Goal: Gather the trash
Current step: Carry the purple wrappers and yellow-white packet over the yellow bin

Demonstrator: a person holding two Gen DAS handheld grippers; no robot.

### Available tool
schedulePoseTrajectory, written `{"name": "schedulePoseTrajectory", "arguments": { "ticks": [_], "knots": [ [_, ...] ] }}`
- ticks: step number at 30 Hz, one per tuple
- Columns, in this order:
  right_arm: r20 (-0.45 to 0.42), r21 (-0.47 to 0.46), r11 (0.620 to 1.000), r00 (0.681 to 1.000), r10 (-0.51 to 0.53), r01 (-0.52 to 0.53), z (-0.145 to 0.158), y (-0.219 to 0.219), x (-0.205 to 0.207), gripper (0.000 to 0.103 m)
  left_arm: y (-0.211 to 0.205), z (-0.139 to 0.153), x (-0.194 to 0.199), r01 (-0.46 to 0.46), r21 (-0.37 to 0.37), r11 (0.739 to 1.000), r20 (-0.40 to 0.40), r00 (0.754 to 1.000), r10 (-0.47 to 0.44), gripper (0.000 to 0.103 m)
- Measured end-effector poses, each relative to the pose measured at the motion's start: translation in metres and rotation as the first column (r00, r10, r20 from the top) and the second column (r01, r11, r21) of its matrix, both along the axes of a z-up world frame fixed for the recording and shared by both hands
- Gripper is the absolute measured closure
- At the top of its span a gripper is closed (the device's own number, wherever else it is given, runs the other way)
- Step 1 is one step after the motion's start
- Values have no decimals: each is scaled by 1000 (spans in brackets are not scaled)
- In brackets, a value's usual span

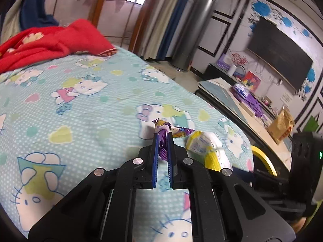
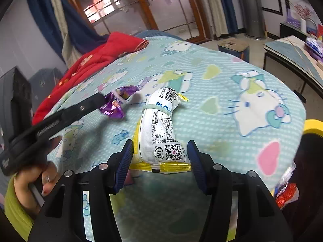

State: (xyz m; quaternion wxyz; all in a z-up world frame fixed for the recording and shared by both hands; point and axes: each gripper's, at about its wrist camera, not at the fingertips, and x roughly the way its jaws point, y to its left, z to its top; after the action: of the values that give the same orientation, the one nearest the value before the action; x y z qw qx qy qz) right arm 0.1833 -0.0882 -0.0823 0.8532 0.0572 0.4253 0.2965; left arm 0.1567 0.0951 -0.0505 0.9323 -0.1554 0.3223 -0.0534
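Purple wrapper [image 1: 163, 141] was pinched in my left gripper [image 1: 162, 139], jaws pressed together on it, held just above the cartoon-cat sheet [image 1: 80, 111]. White-and-yellow snack bag [image 2: 161, 133] lay on the sheet between my right gripper's [image 2: 160, 151] spread fingers [image 2: 125, 159]; couldn't tell if the pads touched it. Red blanket [image 1: 50, 42] sat at the far end, yellow-rimmed bin [image 2: 314, 125] beside the bed

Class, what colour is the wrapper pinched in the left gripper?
Purple: the wrapper shows best in the left wrist view, clamped in the left gripper.
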Motion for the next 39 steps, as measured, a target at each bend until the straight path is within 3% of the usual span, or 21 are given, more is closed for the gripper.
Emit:
{"name": "schedulePoseTrajectory", "arguments": {
  "ticks": [16,26,39],
  "knots": [
    [25,39,996,996,-87,86,21,-47,10,52,-53,23,-16,110,18,994,62,992,-111,99],
    [43,2,995,995,-95,95,26,-58,13,67,-68,26,-19,151,12,988,69,986,-151,99],
    [76,-1,991,988,-134,135,36,-88,11,69,-88,33,-20,197,1,980,86,977,-197,99]
  ]
}}
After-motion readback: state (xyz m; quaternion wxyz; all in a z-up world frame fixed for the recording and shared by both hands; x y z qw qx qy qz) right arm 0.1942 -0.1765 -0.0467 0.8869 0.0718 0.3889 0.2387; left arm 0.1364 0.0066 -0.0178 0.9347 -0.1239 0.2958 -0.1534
